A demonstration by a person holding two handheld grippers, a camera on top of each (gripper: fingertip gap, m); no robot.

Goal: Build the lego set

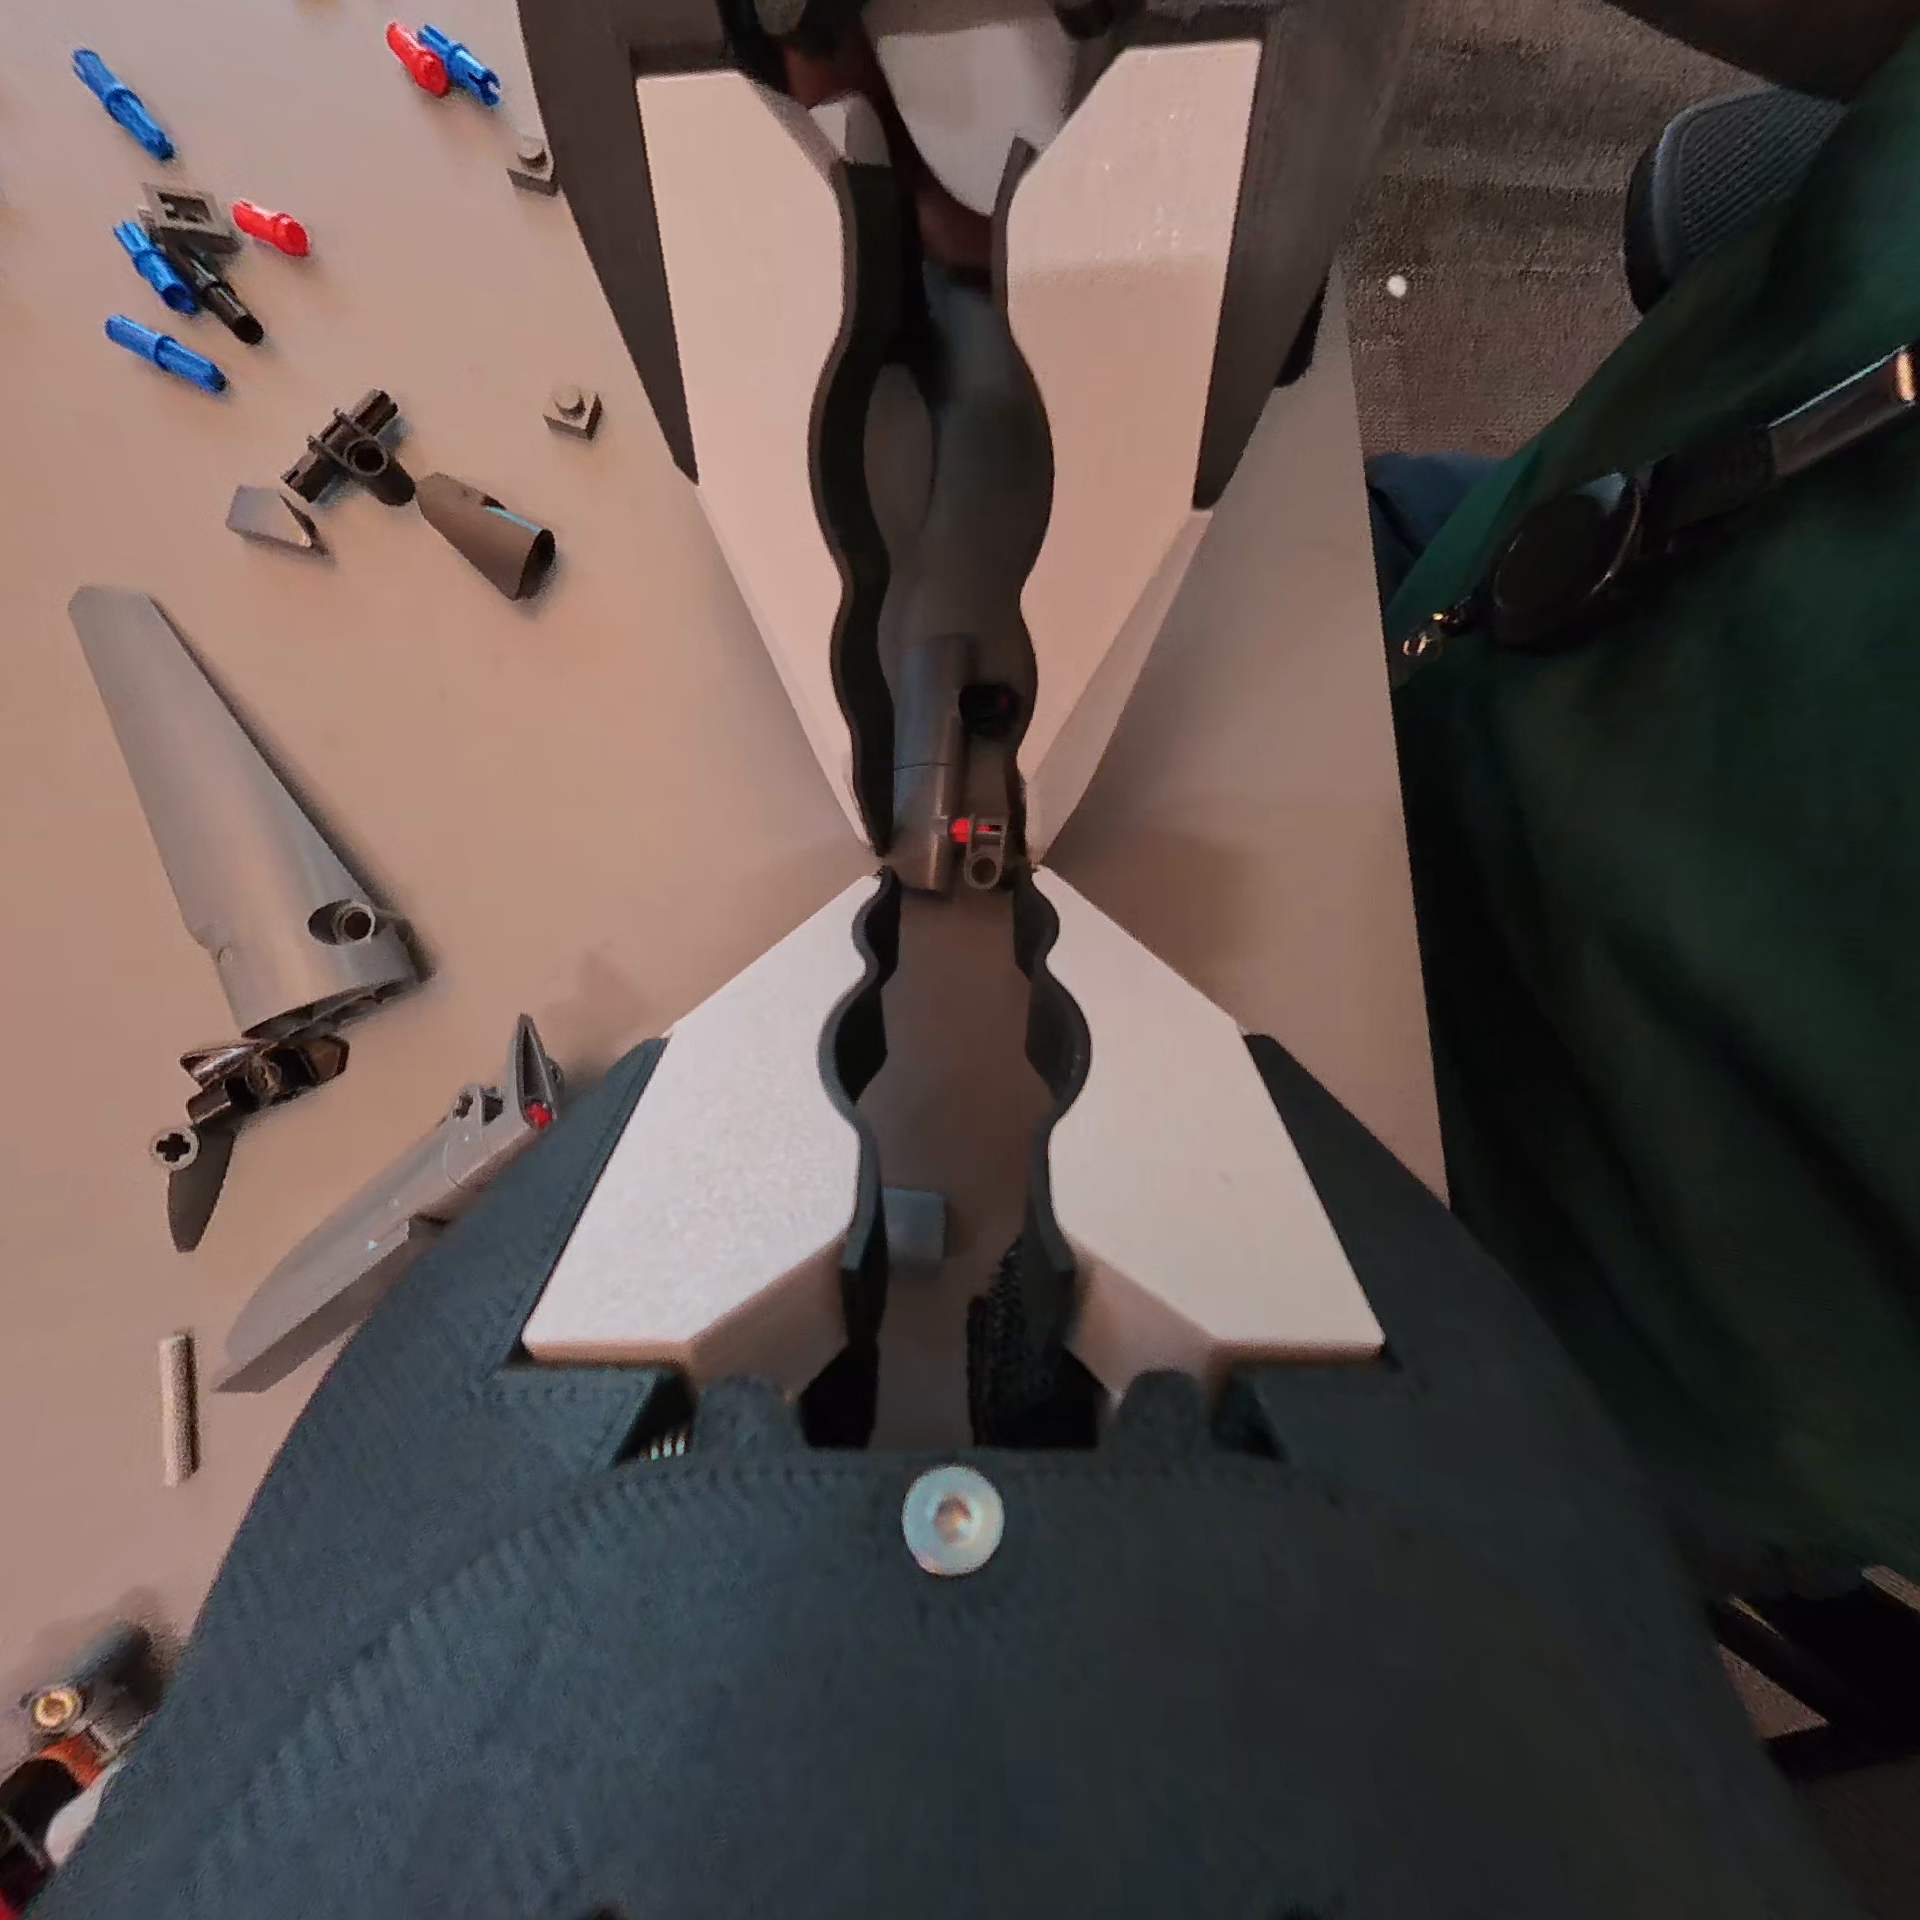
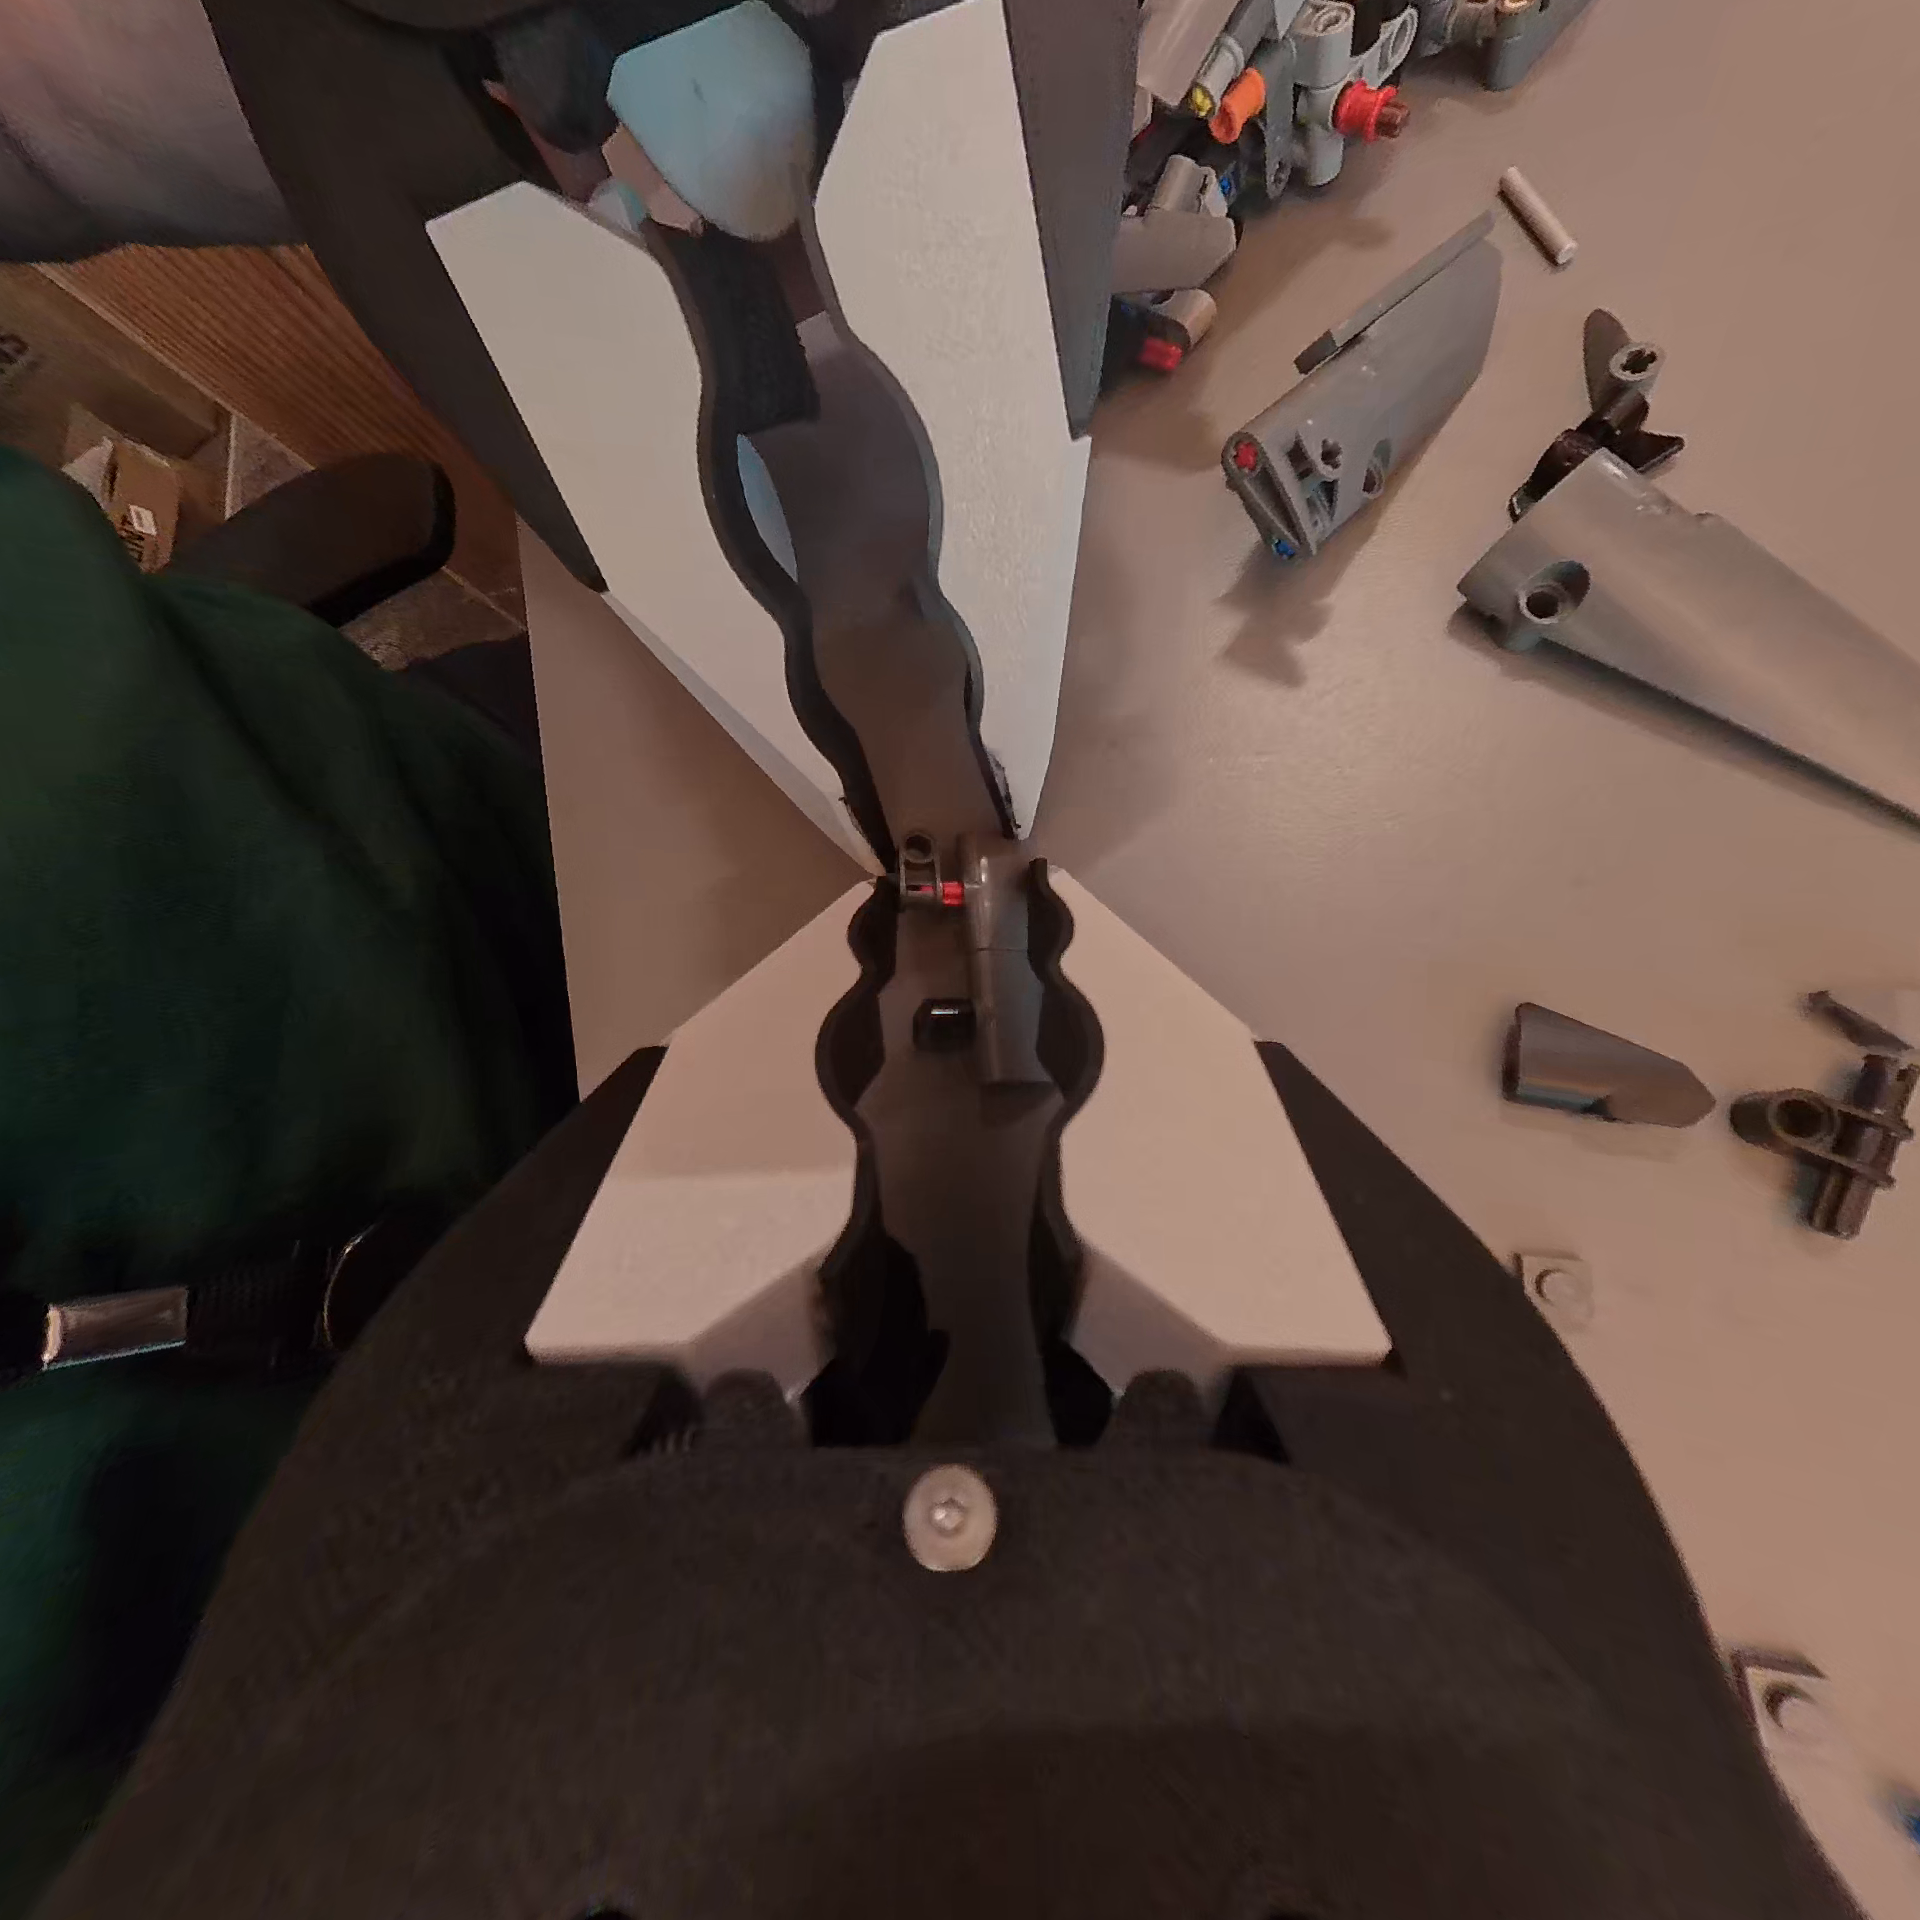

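Note:
My two grippers meet tip to tip above the pale table [image 1: 582, 727]. My right gripper [image 2: 956, 878] is shut on a small grey lego assembly [image 2: 1003, 987] with a black pin [image 2: 940, 1023] on its side, lying along the right finger. A small grey connector with a red pin [image 2: 925, 883] sticks out at its tip. My left gripper [image 1: 961, 883] has its jaws nearly closed around that connector end [image 1: 982, 857]. The right gripper [image 1: 951, 821] comes in from the top of the left wrist view, and the left gripper [image 2: 940, 831] from the top of the right wrist view.
Loose parts lie on the table: blue pins [image 1: 123, 104], a red pin [image 1: 270, 227], long grey wing panels [image 1: 239, 810] [image 2: 1662, 623], a black connector [image 2: 1839, 1132]. A part-built model [image 2: 1299, 94] stands at the back. A person in green [image 1: 1714, 935] is beyond the table edge. Only a small space, under 4 cm, lies between the two pairs of fingers.

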